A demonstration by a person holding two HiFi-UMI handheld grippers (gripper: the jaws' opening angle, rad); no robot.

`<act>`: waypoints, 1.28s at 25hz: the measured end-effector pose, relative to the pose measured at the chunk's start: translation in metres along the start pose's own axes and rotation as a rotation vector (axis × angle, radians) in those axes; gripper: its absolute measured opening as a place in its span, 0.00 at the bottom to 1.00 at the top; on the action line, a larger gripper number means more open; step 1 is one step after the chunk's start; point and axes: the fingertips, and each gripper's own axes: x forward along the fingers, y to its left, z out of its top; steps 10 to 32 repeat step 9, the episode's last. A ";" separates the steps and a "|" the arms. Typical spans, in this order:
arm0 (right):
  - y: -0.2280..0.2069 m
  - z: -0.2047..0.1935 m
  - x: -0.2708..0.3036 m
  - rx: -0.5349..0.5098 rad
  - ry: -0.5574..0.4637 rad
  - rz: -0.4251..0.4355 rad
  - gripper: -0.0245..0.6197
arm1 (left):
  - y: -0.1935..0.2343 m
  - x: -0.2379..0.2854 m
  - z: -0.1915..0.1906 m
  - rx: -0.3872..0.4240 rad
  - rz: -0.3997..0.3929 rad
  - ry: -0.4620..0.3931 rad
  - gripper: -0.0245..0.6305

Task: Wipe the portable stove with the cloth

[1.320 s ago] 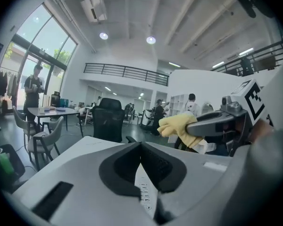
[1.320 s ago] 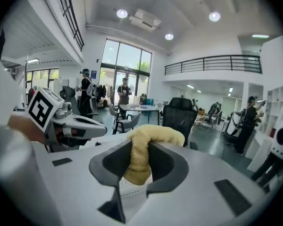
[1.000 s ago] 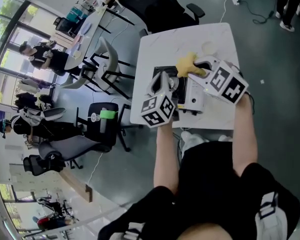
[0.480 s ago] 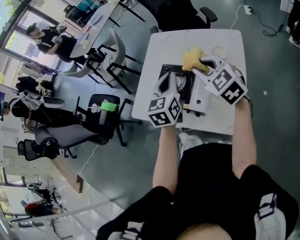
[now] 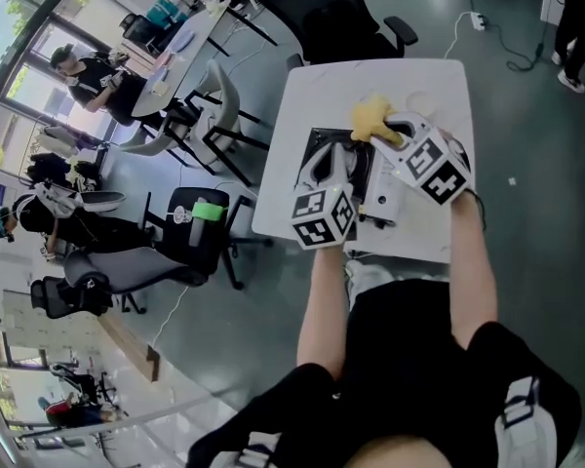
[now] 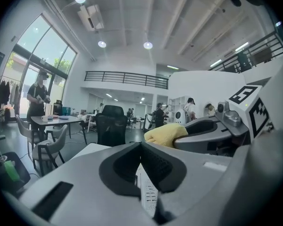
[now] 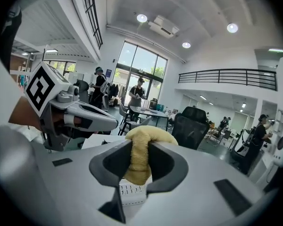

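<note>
The right gripper (image 7: 140,149) clenches its fingers on the yellow cloth (image 5: 370,117) at the far edge of the portable stove (image 5: 378,195), on a white counter (image 5: 370,76). The left gripper (image 6: 140,147) fingers are closed and empty. The cloth has barely shifted, so wiping looks mid-stroke.

No word, brand or number is legible anywhere in this scene. A white label (image 7: 131,190) shows rows of fine print in both gripper views — too small to read.
</note>
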 end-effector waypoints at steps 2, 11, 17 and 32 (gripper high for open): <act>-0.004 -0.001 -0.002 0.017 -0.006 -0.015 0.17 | -0.003 0.001 -0.001 0.002 -0.003 0.002 0.03; -0.017 -0.003 -0.008 0.068 -0.026 -0.069 0.17 | -0.007 -0.001 -0.003 0.008 -0.002 0.009 0.03; -0.017 -0.003 -0.008 0.068 -0.026 -0.069 0.17 | -0.007 -0.001 -0.003 0.008 -0.002 0.009 0.03; -0.017 -0.003 -0.008 0.068 -0.026 -0.069 0.17 | -0.007 -0.001 -0.003 0.008 -0.002 0.009 0.03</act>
